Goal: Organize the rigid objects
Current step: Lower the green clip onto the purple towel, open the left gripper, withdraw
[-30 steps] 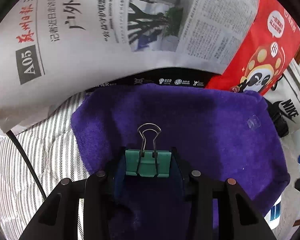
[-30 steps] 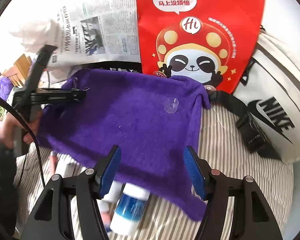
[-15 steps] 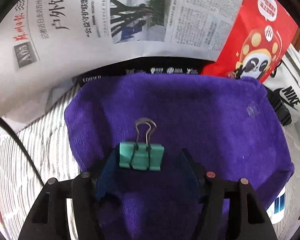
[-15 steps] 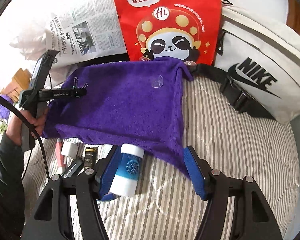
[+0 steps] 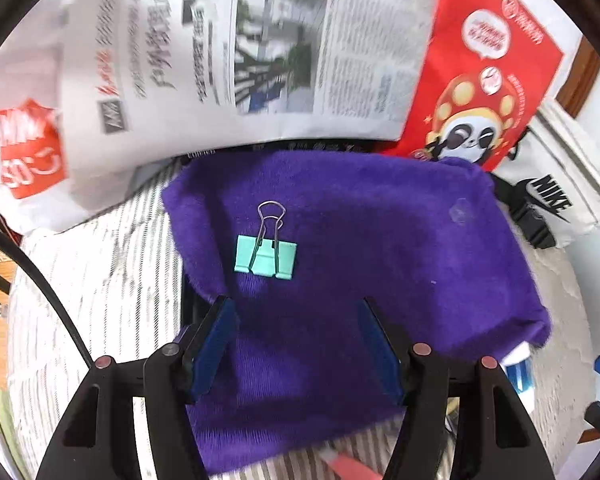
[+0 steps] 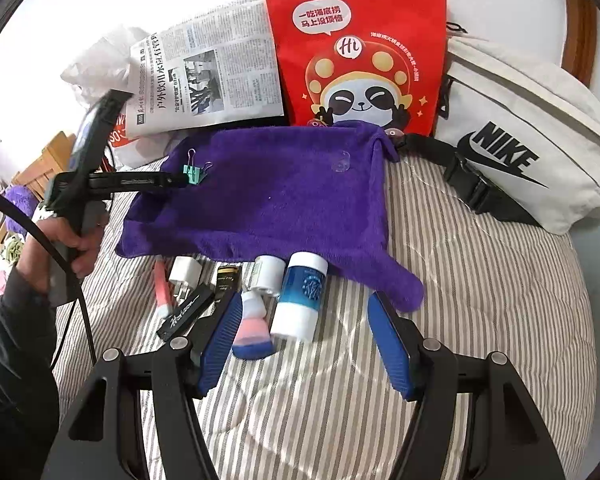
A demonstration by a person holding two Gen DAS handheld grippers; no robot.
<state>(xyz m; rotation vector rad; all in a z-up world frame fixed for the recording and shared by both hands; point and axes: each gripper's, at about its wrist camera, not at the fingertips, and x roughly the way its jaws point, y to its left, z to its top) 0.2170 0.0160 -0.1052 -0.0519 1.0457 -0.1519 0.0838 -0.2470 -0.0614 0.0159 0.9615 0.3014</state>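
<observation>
A green binder clip [image 5: 266,258] lies flat on the purple towel [image 5: 380,260], just ahead of my left gripper [image 5: 295,302], which is open and holds nothing. From the right wrist view the clip [image 6: 194,174] sits at the towel's far left corner, by the left gripper's tips. My right gripper [image 6: 303,298] is open above the striped bed cover. A blue-and-white bottle [image 6: 302,312] lies just ahead of its fingers, and a small pink-and-white bottle [image 6: 252,328] lies by its left finger. A clear little cup [image 6: 342,162] rests on the towel.
Along the towel's near edge lie a small white bottle [image 6: 268,274], a white plug [image 6: 185,274], a black case [image 6: 186,312] and a pink tube [image 6: 162,288]. A newspaper [image 6: 204,80], a red panda bag [image 6: 356,52] and a white Nike bag [image 6: 520,152] stand behind.
My left gripper opened, let go of the green clip and drew back and up from it. My right gripper pulled back from the towel, so the row of small items came into view.
</observation>
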